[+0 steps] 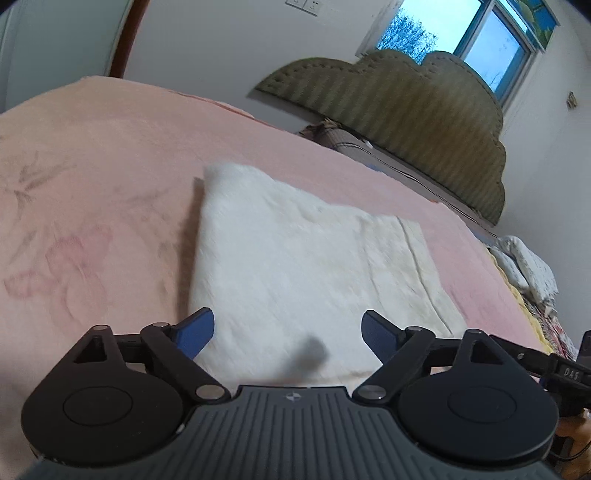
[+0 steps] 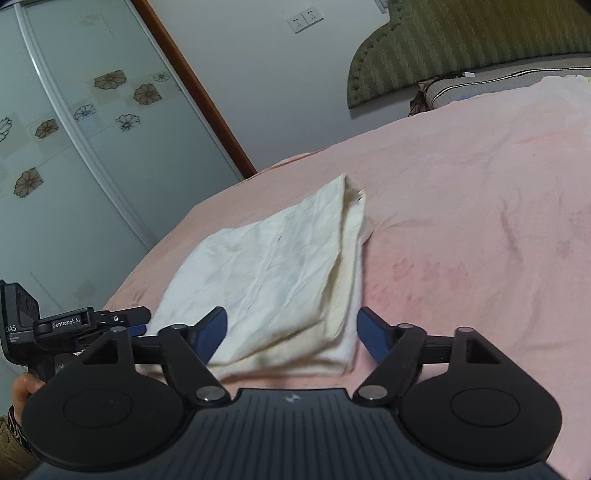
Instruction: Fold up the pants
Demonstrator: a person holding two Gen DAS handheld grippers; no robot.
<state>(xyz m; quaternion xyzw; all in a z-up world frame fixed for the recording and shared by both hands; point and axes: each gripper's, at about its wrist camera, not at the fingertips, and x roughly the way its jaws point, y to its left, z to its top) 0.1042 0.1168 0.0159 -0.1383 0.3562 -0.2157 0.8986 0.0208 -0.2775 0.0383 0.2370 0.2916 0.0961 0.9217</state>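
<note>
- Pants [image 1: 295,269], cream-white and folded into a flat rectangular stack, lie on the pink blanket [image 1: 92,177] of the bed in the left wrist view, straight ahead of the left claw [image 1: 288,332].
- That claw hovers at the near edge of the stack with its blue fingers [image 1: 195,332] spread wide and nothing between them.
- A small dark blurred patch [image 1: 310,352] sits on the cloth between the fingers; I cannot tell what it is.
- Beyond the pants, an olive scalloped headboard [image 1: 406,122] leans against the wall under a window [image 1: 461,37], with rumpled patterned bedding [image 1: 524,266] at the bed's right edge.
- Part of the other gripper's black body [image 1: 569,373] shows at the far right.
- From the right wrist view, the pants [image 2: 280,273] rest near the bed's edge, layered edges along their right side, one corner pointing away.
- The right claw [image 2: 291,332] is open too, empty, its fingers straddling the stack's near corner.
- Left of it, the left claw [image 2: 140,325] is just beside the stack's left edge, held by a hand [image 2: 26,387].
- Behind stand a frosted wardrobe door with flower prints [image 2: 74,129], a brown wooden trim [image 2: 192,85], wall sockets [image 2: 304,20], the headboard [image 2: 461,48] and a mattress edge [image 2: 480,86].
</note>
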